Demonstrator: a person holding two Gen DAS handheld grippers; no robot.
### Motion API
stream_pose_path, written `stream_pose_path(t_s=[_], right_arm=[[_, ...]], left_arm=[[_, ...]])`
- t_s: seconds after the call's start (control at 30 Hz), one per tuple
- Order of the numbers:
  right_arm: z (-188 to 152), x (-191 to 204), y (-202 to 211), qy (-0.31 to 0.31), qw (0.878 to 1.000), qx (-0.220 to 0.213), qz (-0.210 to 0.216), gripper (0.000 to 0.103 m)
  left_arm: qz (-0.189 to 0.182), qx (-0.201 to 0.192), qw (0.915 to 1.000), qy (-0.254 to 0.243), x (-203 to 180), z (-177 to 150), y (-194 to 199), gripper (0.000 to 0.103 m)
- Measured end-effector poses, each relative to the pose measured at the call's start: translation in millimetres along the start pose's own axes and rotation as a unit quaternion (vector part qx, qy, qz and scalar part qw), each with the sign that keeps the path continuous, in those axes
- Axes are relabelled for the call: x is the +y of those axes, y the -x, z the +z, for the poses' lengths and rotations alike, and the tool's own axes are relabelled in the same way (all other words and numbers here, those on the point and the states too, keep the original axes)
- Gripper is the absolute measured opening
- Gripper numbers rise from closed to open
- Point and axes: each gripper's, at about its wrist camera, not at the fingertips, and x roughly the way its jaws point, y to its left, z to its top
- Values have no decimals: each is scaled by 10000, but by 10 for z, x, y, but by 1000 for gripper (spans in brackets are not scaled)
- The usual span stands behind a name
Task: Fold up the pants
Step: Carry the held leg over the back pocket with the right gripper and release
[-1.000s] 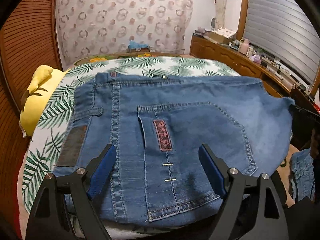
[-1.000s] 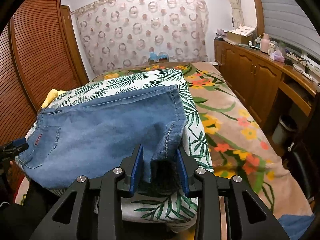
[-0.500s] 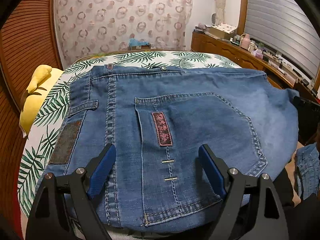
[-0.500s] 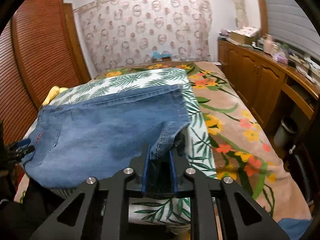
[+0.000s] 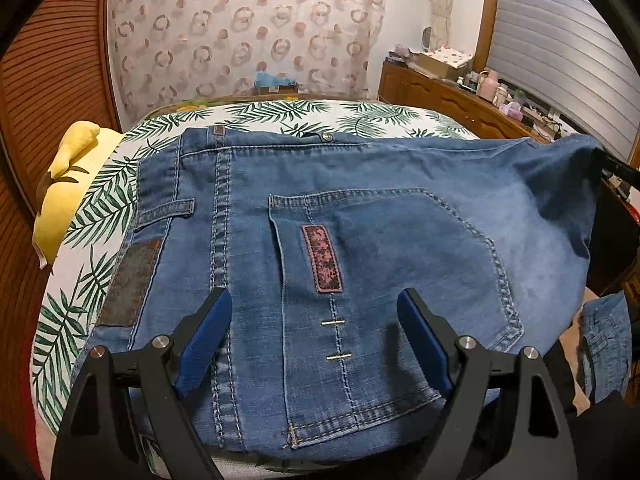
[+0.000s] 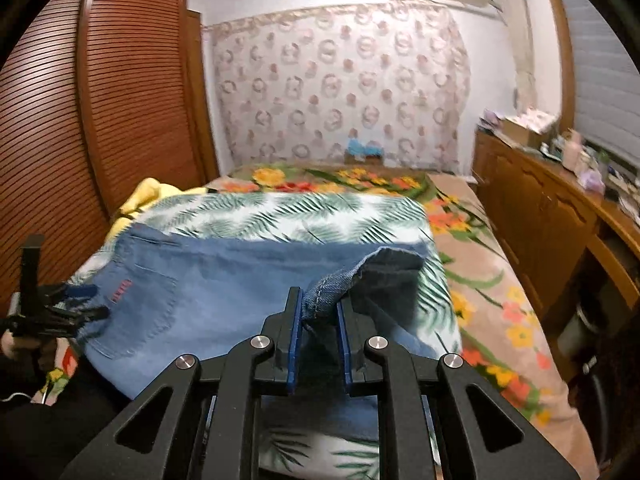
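Blue denim pants (image 5: 360, 248) lie folded on a leaf-print cover (image 5: 100, 216), back pocket and waistband up. My left gripper (image 5: 316, 320) is open, its blue pads spread over the pocket end near the front edge. In the right wrist view my right gripper (image 6: 318, 308) is shut on the hem end of the pants (image 6: 224, 292) and holds that end lifted above the cover. The left gripper (image 6: 60, 308) shows at the far left of that view, at the pocket end.
A yellow pillow (image 5: 64, 192) lies at the left by a wooden louvred wardrobe (image 6: 100, 120). A flowered bedspread (image 6: 480, 280) lies to the right. A wooden dresser (image 6: 560, 216) with clutter runs along the right wall. Another denim piece (image 5: 604, 344) hangs low right.
My right gripper closed on the pants' hem end and lifted it up. My left gripper stayed open over the pocket end, with the pants drawn slightly nearer.
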Motion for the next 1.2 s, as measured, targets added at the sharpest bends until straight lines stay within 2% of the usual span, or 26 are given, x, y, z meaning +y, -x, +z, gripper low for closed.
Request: stream_pose_path(t_s=[0.17,0.43,0.7,0.8,0.93,1.0,1.2], right_arm=[[146,156,17,200,9993,-138,275,15],[322,447,-198,526,9947,-225,851,15],[537,786,-510,1020,9788,-72,1773,15],[580,813,-646,1140,9740,62,1959,15],[625,787,-842,1215,9707,312,2049,16],[639,748,-896,1266,9724,370,1924,24],[749,529,-1063,1222,9777,428,1655,38]], left_arm=[[-45,-69,10000,48,22,48,86,85],[-55,-340,9994,32,54,110,324,85],[-6,-600,9981,115,199,121,579,85],[46,-632,9979,154,261,113,621,85],[74,-613,9979,213,331,87,613,85],[78,-598,9979,246,360,74,597,85],[57,-588,9979,266,362,58,584,85]])
